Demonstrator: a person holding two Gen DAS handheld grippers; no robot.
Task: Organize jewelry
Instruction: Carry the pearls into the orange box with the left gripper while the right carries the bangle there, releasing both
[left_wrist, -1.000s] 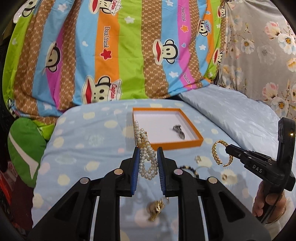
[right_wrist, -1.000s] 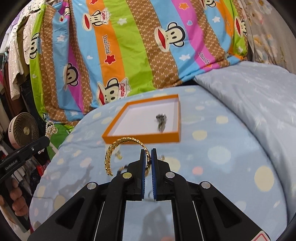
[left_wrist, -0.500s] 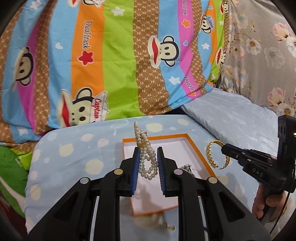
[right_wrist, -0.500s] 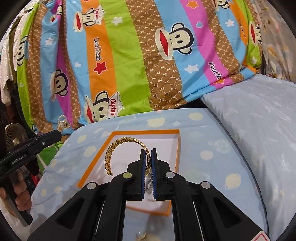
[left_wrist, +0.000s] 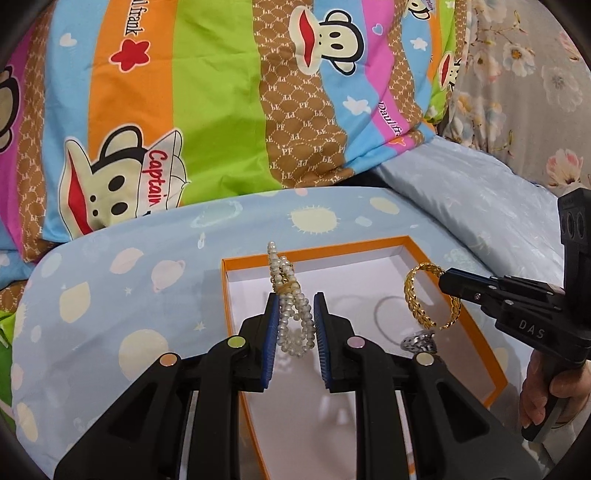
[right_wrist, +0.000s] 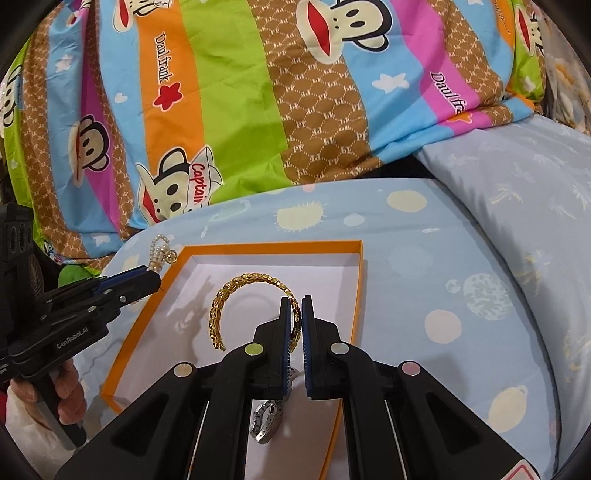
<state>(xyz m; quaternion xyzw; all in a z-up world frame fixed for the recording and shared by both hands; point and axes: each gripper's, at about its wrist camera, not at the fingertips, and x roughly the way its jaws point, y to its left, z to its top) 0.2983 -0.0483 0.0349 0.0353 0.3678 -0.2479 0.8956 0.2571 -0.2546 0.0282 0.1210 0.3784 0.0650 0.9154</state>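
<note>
A silver piece (right_wrist: 266, 424), maybe a watch, already lies in the orange box (right_wrist: 275, 248). Left gripper (left_wrist: 295, 317) clasps the pearl strand (left_wrist: 291, 314) and right gripper (right_wrist: 294, 325) pinches the gold bangle (right_wrist: 236, 295) above it, neither dropped yet.

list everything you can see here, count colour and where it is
pearl bracelet: 1, white with gold clasp, between the left gripper's pads, above the tray
gold bangle: 1, gold leaf pattern, open-ended, pinched by the right gripper, above the tray
silver jewelry piece: 1, silver, lying in the tray
tray: 1, orange rim, white inside, on the planet-print bedding
planet-print bedding: 1, light blue
monkey-print quilt: 1, multicolour stripes, behind the tray
floral cloth: 1, grey, far right
left gripper: 1, black, blue pads
right gripper: 1, black, blue pads
</note>
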